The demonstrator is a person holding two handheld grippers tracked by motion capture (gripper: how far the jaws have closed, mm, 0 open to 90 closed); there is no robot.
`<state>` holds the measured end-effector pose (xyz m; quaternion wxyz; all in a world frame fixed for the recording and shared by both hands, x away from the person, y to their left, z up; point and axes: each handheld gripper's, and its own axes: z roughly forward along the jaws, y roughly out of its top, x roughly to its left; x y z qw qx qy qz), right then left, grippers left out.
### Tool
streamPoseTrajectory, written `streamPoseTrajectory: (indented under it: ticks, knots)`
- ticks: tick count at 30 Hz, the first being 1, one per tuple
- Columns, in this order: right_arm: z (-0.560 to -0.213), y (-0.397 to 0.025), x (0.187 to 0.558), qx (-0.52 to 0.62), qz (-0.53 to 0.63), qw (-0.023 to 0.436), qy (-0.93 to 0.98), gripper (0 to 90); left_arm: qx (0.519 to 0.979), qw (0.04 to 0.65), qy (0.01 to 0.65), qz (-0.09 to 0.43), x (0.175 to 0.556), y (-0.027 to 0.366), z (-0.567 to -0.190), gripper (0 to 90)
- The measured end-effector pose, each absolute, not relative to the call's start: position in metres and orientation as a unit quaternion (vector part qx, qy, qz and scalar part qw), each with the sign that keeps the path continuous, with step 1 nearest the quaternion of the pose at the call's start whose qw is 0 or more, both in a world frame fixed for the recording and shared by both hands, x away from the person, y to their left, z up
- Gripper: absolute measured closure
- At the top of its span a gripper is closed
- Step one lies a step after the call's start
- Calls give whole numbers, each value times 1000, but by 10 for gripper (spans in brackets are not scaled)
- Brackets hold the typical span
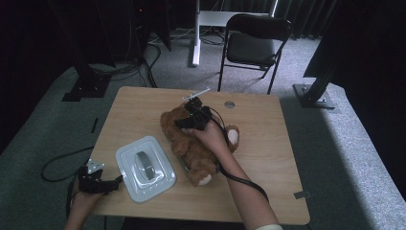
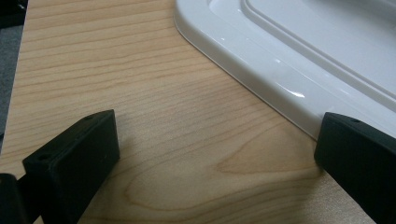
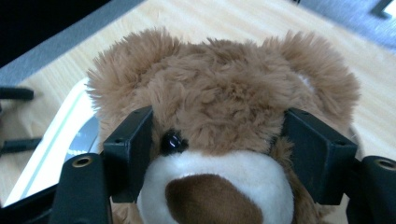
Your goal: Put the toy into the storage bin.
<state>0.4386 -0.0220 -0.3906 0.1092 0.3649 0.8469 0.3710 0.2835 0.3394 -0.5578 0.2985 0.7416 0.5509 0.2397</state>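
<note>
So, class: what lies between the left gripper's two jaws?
Only bare wooden table; the left gripper is open beside the white lid's edge, per the left gripper view.

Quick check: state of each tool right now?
Left tool: open, holding nothing, jaws spread over bare table beside the white lid.
Right tool: jaws on either side of the teddy bear's head, touching the fur; firm grip cannot be told.

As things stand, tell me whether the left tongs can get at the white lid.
Probably yes. The left tongs stand open at the white lid, one jaw already against its rim, with only bare table between the jaws. The teddy bear lies on the lid's far side.
</note>
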Motion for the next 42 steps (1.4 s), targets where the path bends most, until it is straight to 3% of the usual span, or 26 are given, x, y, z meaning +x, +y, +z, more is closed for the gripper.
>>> streamPoseTrajectory:
  ticks: [8,15,24,31,33,42]
  knots:
    - [-412,-12,440,369,337,109,859,315,743,297,551,239,283,340,-558,6]
    - [-451,5,456,390,261,64,880,309,742,298,551,239,283,340,-558,6]
    - [-452,7,455,391,262,73,879,274,742,297,551,239,283,340,-558,6]
    - [-435,-1,448,396,301,80,864,261,743,297,551,239,283,340,-558,6]
    - [-420,-8,439,392,343,67,851,260,743,297,551,239,283,340,-558,6]
    - [-373,-30,398,347,414,87,837,260,742,298,550,240,284,340,-558,6]
